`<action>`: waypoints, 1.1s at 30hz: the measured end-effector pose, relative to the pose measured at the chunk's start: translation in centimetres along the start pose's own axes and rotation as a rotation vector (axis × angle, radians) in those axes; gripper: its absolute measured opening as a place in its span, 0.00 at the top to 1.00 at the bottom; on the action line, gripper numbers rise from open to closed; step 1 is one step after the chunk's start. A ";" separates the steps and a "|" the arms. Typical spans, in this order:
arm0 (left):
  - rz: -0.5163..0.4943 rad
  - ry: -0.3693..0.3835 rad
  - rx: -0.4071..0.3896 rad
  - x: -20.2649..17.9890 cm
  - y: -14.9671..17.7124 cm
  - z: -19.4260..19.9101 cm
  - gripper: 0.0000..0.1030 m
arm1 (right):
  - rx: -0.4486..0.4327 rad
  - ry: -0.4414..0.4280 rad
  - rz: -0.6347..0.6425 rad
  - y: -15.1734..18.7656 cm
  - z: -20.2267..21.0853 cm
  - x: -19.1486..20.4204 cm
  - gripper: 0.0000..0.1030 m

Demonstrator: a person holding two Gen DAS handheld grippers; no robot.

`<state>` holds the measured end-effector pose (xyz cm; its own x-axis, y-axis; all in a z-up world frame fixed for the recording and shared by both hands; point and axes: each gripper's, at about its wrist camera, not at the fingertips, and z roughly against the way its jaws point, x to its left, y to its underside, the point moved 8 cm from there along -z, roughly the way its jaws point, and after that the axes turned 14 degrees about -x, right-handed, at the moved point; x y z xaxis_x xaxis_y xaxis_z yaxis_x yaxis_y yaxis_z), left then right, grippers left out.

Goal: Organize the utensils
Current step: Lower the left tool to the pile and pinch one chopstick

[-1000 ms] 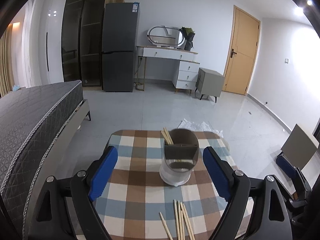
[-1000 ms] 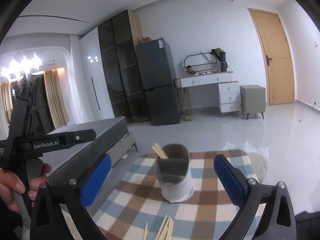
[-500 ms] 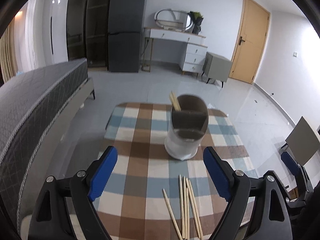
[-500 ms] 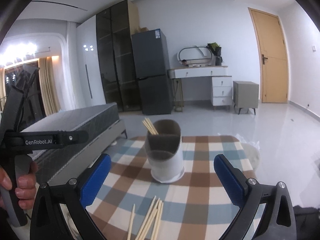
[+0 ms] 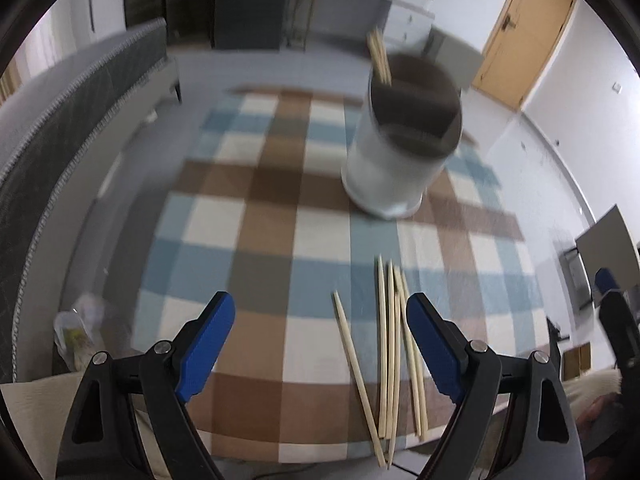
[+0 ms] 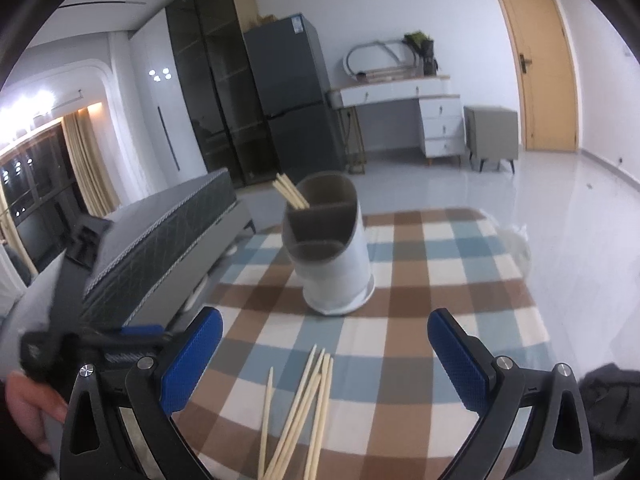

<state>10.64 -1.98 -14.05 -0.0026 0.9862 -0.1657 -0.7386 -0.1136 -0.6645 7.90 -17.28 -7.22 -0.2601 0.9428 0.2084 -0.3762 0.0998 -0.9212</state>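
My left claw (image 5: 320,344) released, empty, angled down at loose chopsticks (image 5: 390,352) on near checkered cloth (image 5: 264,216). Sticks run near-to-far, just inside right pad. Left hand nearer. Right claw (image 6: 324,364) also released. Holder (image 5: 400,140) far right.

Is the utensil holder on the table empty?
No. The utensil holder has a few chopsticks sticking out of its back compartment; the front compartments look empty.

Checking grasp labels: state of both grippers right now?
Left gripper: open, empty, above the loose chopsticks.
Right gripper: open, empty.
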 end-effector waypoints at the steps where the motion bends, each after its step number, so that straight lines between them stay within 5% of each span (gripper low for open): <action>1: -0.004 -0.002 0.020 0.0 0.5 -0.5 0.18 | 0.007 0.003 0.000 0.2 -0.2 0.0 0.00; 8: 0.002 0.025 0.164 -0.6 2.8 -3.7 0.18 | 0.047 0.030 -0.063 0.5 -0.9 -1.1 0.00; 12: -0.015 0.022 0.239 -1.5 3.7 -5.2 0.29 | 0.065 0.045 -0.116 0.5 -1.5 -2.1 0.00; 20: -0.024 -0.026 0.289 -1.7 4.6 -6.5 0.34 | 0.104 0.064 -0.161 1.0 -2.3 -2.8 0.00; 29: -0.035 -0.084 0.322 -1.1 5.8 -7.1 0.81 | 0.114 0.057 -0.174 1.0 -2.5 -2.9 0.00; 33: -0.031 -0.093 0.310 -0.8 5.6 -7.1 0.90 | 0.124 0.055 -0.181 1.1 -2.7 -2.9 0.00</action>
<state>11.29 -4.25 -22.78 -0.0280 0.9970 -0.0723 -0.9094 -0.0554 -0.4122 10.64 -19.08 -9.74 -0.1307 0.9294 0.3452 -0.5200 0.2321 -0.8220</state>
